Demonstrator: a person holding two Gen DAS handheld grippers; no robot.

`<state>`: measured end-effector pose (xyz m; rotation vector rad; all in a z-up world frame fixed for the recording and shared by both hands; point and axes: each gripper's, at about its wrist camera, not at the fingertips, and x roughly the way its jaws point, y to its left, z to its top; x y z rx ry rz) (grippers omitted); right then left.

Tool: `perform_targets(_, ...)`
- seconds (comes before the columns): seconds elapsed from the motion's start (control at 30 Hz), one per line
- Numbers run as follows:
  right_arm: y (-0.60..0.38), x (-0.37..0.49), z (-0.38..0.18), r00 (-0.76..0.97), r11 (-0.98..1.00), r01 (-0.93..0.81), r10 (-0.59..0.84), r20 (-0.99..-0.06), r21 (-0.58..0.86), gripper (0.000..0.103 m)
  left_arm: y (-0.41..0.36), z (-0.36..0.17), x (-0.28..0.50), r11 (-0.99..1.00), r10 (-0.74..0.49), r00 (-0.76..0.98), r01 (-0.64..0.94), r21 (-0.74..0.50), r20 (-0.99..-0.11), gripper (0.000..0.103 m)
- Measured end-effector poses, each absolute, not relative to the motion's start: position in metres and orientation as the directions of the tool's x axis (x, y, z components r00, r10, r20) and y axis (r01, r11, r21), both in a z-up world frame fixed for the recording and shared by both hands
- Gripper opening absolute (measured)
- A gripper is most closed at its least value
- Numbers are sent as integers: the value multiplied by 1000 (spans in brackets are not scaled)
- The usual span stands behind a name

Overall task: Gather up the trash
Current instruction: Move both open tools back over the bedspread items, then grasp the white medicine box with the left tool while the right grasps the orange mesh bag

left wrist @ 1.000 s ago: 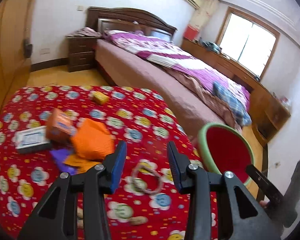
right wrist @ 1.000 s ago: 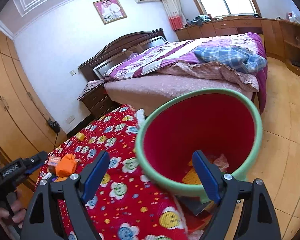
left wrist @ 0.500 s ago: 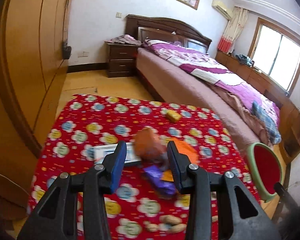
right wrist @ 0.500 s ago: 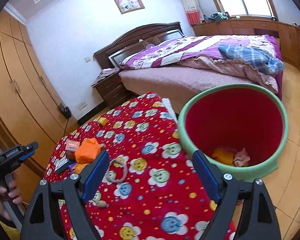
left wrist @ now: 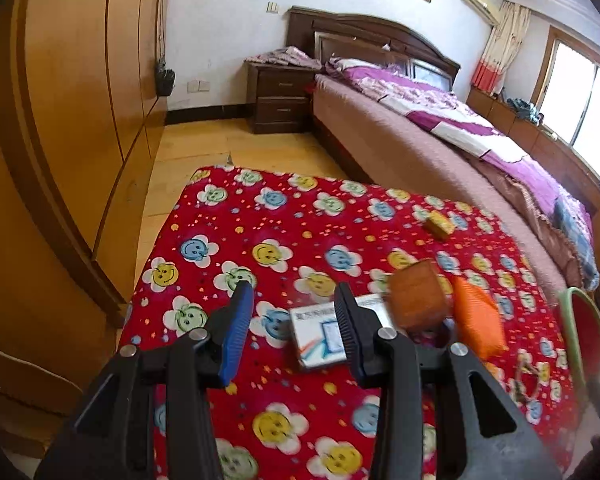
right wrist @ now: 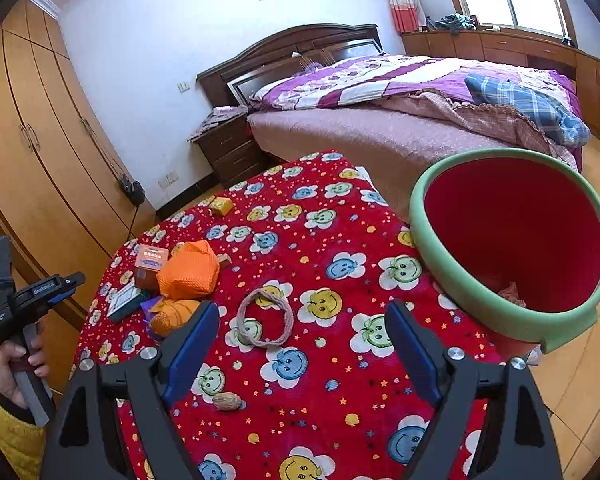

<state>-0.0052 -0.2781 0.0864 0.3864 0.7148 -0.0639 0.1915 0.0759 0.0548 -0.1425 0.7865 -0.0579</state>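
Table: covered in a red cloth with smiley flowers. Its far edge faces the wooden floor and nightstand; one side edge runs near the wardrobe, the other beside the bed.

Bin: red inside, green rim, tilted toward the table at the bed-side edge, its rim overlapping the cloth. Some scraps lie at its bottom.

Trash, grouped toward the wardrobe-side edge: orange bag, small orange box just beside it, flat white card box, purple wrapper, orange wad. A small yellow block sits apart near the far edge. A loop of cord lies mid-table; a nut lies nearer the front edge. The middle and far part of the cloth is bare.

Left gripper: jaws apart at a moderate gap, empty, over the wardrobe-side part of the table; the card box sits partly behind its right finger, with the orange box and bag beyond to the right. Held in a hand at the table's side.

Right gripper: jaws wide, empty, above the front of the table; the cord loop lies between and just ahead of its fingers, the bin ahead to the right.
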Motion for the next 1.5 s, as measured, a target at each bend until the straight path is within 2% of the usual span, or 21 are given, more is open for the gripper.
perform_targets(0.23,-281,3,78,734,926,225,43,-677,303,87,72,22,231,989,-118,643,12,-144,-757,42)
perform_targets(0.47,-284,3,72,723,924,229,50,-689,307,87,67,3,246,997,-43,590,-26,-73,-806,42)
perform_targets(0.7,-286,-2,70,726,919,225,65,-685,325,87,65,-4,220,998,-60,570,3,-70,-820,42)
perform_targets(1.03,-291,-10,69,734,911,221,79,-675,347,87,53,14,167,991,-130,597,71,-109,-792,43)
perform_targets(1.13,-293,-11,67,734,908,223,82,-674,354,87,50,26,159,984,-173,609,84,-154,-774,47)
perform_targets(1.27,-295,-12,67,733,905,225,86,-675,360,87,39,35,154,971,-236,608,123,-204,-758,58)
perform_targets(1.5,-295,-12,65,732,906,230,79,-677,354,87,14,19,163,969,-243,564,183,-167,-789,59)
